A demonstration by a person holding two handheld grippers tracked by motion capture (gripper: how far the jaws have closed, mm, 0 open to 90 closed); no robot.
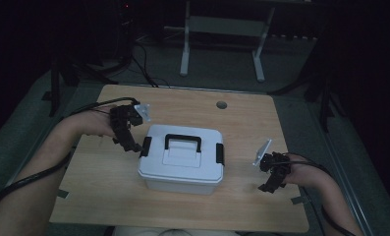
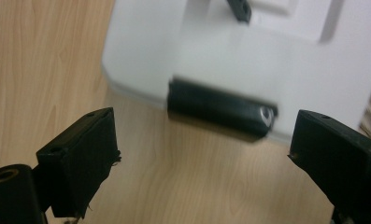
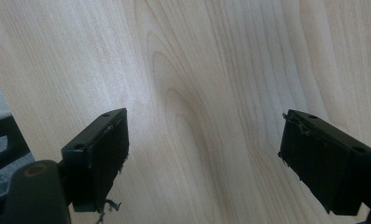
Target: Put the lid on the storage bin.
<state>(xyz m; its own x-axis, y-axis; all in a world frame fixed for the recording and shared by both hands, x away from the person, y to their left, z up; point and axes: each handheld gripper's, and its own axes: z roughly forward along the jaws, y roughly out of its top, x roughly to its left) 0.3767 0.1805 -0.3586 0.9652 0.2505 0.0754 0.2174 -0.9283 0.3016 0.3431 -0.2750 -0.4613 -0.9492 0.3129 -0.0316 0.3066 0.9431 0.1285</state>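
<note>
One white box [image 1: 181, 167], two black side latches, one handle [image 1: 182, 141]. Left gripper [image 1: 133, 146] wide open at its 9 o'clock latch [image 2: 220, 109], possibly just clear; right gripper [image 1: 270, 187] open, empty.

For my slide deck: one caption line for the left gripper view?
Open left gripper faces the white box's black side latch above the wooden table.
</note>
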